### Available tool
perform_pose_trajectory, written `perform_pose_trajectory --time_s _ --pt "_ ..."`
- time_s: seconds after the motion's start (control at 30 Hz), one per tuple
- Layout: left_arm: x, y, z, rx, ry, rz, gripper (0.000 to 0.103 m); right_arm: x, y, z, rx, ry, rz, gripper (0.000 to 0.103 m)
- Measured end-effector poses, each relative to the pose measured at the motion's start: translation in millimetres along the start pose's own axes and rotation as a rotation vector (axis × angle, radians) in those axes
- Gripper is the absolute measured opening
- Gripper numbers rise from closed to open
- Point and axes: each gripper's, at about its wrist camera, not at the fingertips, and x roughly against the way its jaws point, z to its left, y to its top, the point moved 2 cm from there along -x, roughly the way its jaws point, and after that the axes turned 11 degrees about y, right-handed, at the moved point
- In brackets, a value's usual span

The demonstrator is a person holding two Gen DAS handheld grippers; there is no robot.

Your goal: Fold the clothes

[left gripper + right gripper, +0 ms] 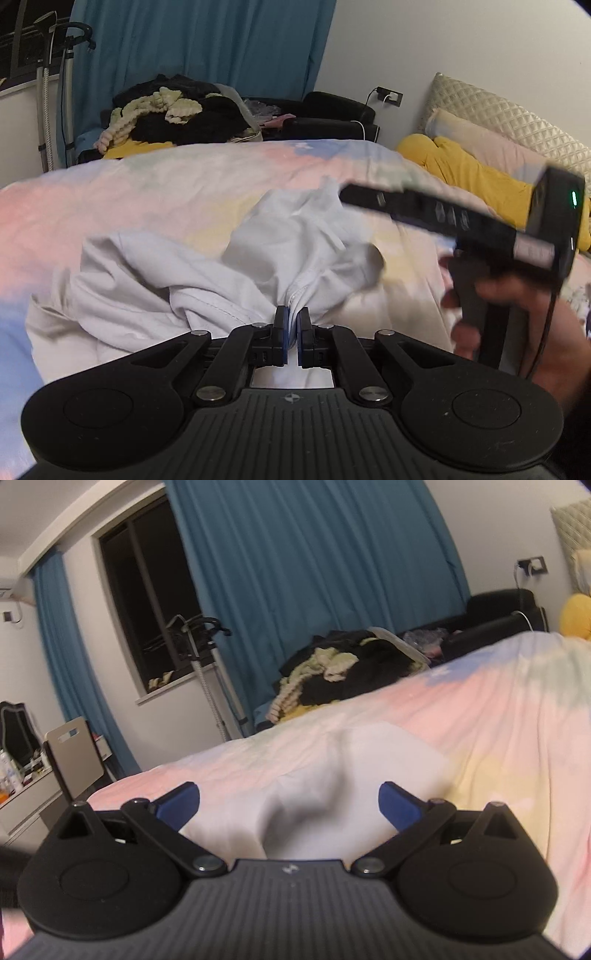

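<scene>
Centrally on the bed (110, 192) lies the white garment (207, 269), crumpled, its folds bunched toward the near edge of the pastel bedspread; the left gripper (293, 325) has its blue-padded fingers pressed together on a gathered hem of that garment, cloth pinched between them; the right gripper (289, 805) hangs above the garment with its fingers spread wide and nothing between them, white cloth showing below the gap. From the left wrist view the right gripper appears blurred to the right of the garment, the person's hand (517, 317) wrapped round its handle. Beyond the garment, at the far side of the bed, a heap of dark clothes (184, 110) with a pale knitted piece on top sits piled; whether a basket holds it, I cannot tell. To the right of the garment a yellow cushion (472, 173) rests by the quilted headboard (498, 110); behind the heap hangs a blue curtain (207, 40).
</scene>
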Motion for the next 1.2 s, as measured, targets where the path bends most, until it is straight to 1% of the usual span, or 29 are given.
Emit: perform_pose_trajectory --time_s 0.07,0.17,0.27,0.33,0.37,0.4,0.47,0.5,0.6,0.7,0.8,0.9,0.93,0.97,1.0,1.03,1.07,1.1,1.13,1.2 --pt "7 -18 -3 0.016 -0.007 0.008 0.006 3 1 2 0.002 -0.010 0.012 0.103" --pt "17 -43 -6 0.041 -0.016 0.018 0.006 8 1 -6 -0.060 -0.039 0.022 0.103" --pt "23 -46 2 0.040 -0.015 -0.028 0.007 13 3 -26 -0.173 -0.102 0.018 0.103" --pt "31 -44 -2 0.021 -0.026 -0.072 0.011 17 5 -42 -0.240 -0.164 0.015 0.103" --pt "35 -44 -4 0.010 -0.035 -0.098 0.023 19 5 -48 -0.269 -0.190 0.013 0.103" --pt "39 -43 -6 -0.002 -0.045 -0.125 0.040 21 5 -54 -0.294 -0.208 0.014 0.103" --pt "44 -44 -16 -0.044 -0.073 -0.180 0.060 23 4 -65 -0.343 -0.238 0.015 0.103" --pt "39 -44 -23 -0.072 -0.072 -0.182 0.061 25 3 -69 -0.365 -0.239 0.008 0.103" --pt "26 -43 -43 -0.159 -0.066 -0.186 0.061 27 2 -73 -0.422 -0.201 -0.011 0.103" --pt "0 -41 -64 -0.285 -0.022 -0.180 0.061 25 3 -73 -0.410 -0.177 -0.017 0.103" --pt "-33 -40 -91 -0.403 0.050 -0.164 0.061 18 3 -74 -0.382 -0.174 -0.019 0.103" --pt "-63 -39 -112 -0.541 0.135 -0.131 0.061 18 4 -80 -0.377 -0.176 -0.045 0.103" --pt "-68 -39 -115 -0.571 0.156 -0.134 0.061 18 5 -82 -0.381 -0.169 -0.058 0.103" --pt "-73 -40 -117 -0.602 0.176 -0.136 0.058 19 6 -83 -0.384 -0.157 -0.074 0.103" --pt "-78 -40 -119 -0.633 0.196 -0.138 0.040 19 7 -84 -0.382 -0.146 -0.089 0.103" --pt "-83 -40 -122 -0.664 0.216 -0.140 0.028 20 8 -85 -0.378 -0.139 -0.104 0.103" --pt "-86 -39 -123 -0.683 0.230 -0.143 0.013 20 9 -86 -0.376 -0.129 -0.117 0.103" --pt "-79 -33 -116 -0.638 0.210 -0.152 0.010 20 10 -87 -0.376 -0.114 -0.129 0.103" --pt "-71 -27 -108 -0.594 0.192 -0.163 0.010 19 11 -88 -0.379 -0.099 -0.140 0.103" --pt "-44 -14 -80 -0.505 0.180 -0.207 0.009 17 14 -90 -0.389 -0.066 -0.155 0.103"
